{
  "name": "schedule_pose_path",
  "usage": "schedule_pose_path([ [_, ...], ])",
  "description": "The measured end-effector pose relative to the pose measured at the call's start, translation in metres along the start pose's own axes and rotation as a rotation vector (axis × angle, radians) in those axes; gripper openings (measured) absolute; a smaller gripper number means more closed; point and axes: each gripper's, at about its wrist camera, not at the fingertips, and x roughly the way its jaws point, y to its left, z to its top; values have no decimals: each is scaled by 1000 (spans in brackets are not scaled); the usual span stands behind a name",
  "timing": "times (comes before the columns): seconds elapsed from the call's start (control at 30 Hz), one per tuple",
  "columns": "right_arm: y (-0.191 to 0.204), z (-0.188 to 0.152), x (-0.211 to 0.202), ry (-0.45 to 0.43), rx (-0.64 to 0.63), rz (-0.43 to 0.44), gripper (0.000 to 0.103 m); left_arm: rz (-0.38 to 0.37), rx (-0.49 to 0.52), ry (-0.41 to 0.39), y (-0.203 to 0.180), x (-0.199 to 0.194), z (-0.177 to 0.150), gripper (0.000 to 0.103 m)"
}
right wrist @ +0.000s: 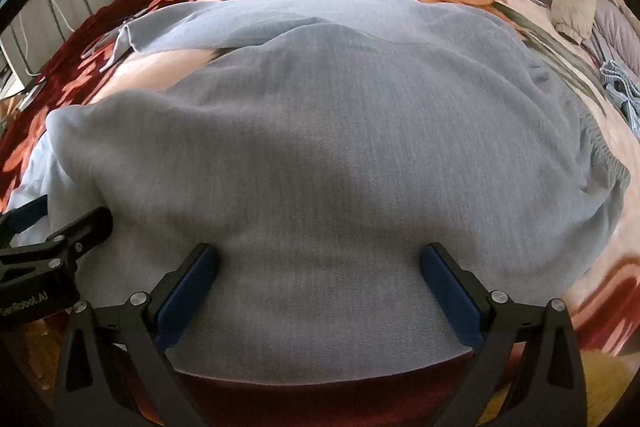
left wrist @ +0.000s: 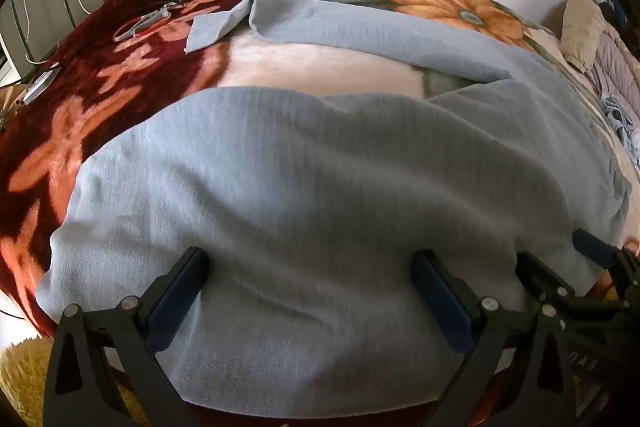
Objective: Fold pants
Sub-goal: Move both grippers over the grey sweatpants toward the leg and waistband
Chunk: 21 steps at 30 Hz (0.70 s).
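Soft, floppy grey fleece pants (left wrist: 320, 167) on the bed; both claws (left wrist: 308, 291) (right wrist: 320, 287) gaping wide, empty, so grab the near hem

Both fisheye views sit just behind their own tongs and tilt steeply down, close over the grey pants (left wrist: 320, 187) spread on the floral blanket (left wrist: 80, 107) of a bed. They face the same way, toward the white wall at the top of each frame. The right tongs (left wrist: 560, 267) show at the left view's lower right edge, and the left tongs (right wrist: 56, 223) at the right view's lower left.
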Motion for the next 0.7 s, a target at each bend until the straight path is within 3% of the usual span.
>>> schedule_pose_path([
  [0.03,1,-1,0,-13,-18,-32,103,9,2,3,0,0,0,103],
  [0.57,0,-1,0,5,-17,-9,103,-18,26,9,-1,-2,-1,103],
  [0.7,-1,7,-9,38,-21,10,98,-30,32,31,0,-4,2,103],
])
